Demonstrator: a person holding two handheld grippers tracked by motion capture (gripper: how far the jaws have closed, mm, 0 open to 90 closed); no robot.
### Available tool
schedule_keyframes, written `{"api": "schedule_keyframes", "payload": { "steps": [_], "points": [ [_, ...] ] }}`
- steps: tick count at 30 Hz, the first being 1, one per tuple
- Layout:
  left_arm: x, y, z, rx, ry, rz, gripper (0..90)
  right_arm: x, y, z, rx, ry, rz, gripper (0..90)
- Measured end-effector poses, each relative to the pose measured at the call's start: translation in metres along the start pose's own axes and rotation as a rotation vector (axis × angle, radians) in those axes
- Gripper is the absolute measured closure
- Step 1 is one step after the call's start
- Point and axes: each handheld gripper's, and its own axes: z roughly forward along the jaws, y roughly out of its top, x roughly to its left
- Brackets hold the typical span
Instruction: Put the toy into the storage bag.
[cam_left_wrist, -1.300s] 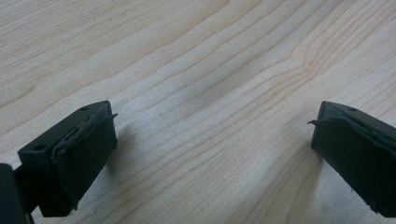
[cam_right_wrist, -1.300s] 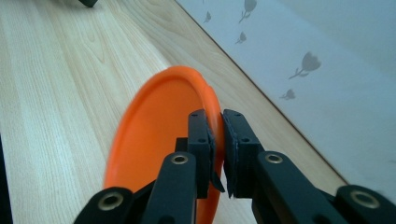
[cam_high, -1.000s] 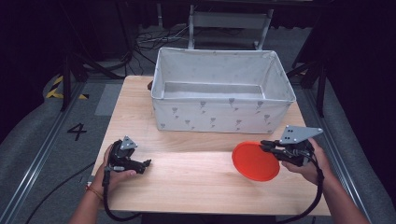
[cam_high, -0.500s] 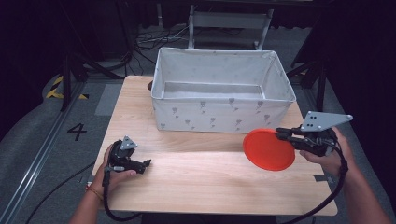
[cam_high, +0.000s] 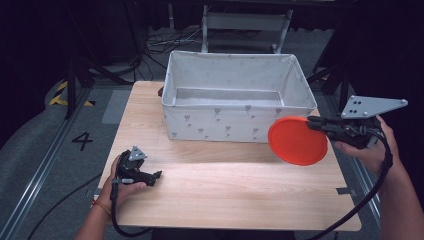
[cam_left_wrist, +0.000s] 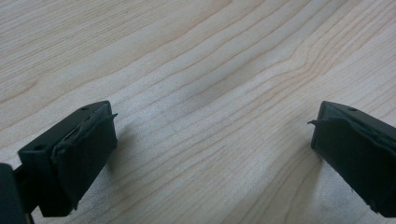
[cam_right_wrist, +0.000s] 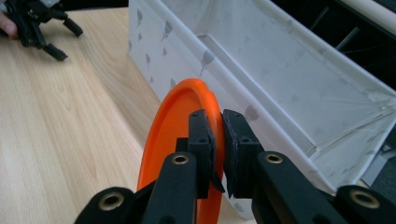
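High view: right tongs (cam_high: 314, 122) clamp the orange plate (cam_high: 297, 141) by its rim, held above the surface (cam_high: 225, 190) beside the fabric bin (cam_high: 235, 102).

Left gripper view: left tongs (cam_left_wrist: 210, 154) stand apart, empty.

Right gripper view: plate edge-on (cam_right_wrist: 180, 126). Step in hand: transfer; next move calls for clearing the bin wall.

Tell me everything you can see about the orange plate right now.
The orange plate is round, plain and glossy, plastic by its look, with a raised rim. It hangs in the air, tilted on edge, its face towards the high camera. The right hand-held gripper pinches its rim, one jaw on each side. It sits just in front of the right end of the white fabric bin, off the table. Nothing else touches it.
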Motion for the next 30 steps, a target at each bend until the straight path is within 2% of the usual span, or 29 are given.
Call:
{"api": "schedule_keyframes", "payload": {
  "steps": [8, 17, 19, 30],
  "points": [
    [0.000, 0.000, 0.000, 0.000, 0.001, -0.002, 0.5, -0.010, 0.023, -0.004, 0.019, -0.008, -0.031, 82.6],
    [-0.001, -0.001, 0.000, -0.001, 0.002, -0.006, 0.5, -0.030, 0.046, -0.010, -0.007, -0.025, -0.035, 82.6],
    [-0.001, -0.001, 0.000, 0.000, 0.003, -0.006, 0.5, -0.036, 0.055, -0.009, -0.002, -0.047, -0.041, 82.6],
    [-0.001, -0.001, -0.001, 0.000, 0.003, -0.004, 0.5, -0.060, 0.085, 0.004, -0.010, -0.071, -0.040, 82.7]
  ]
}}
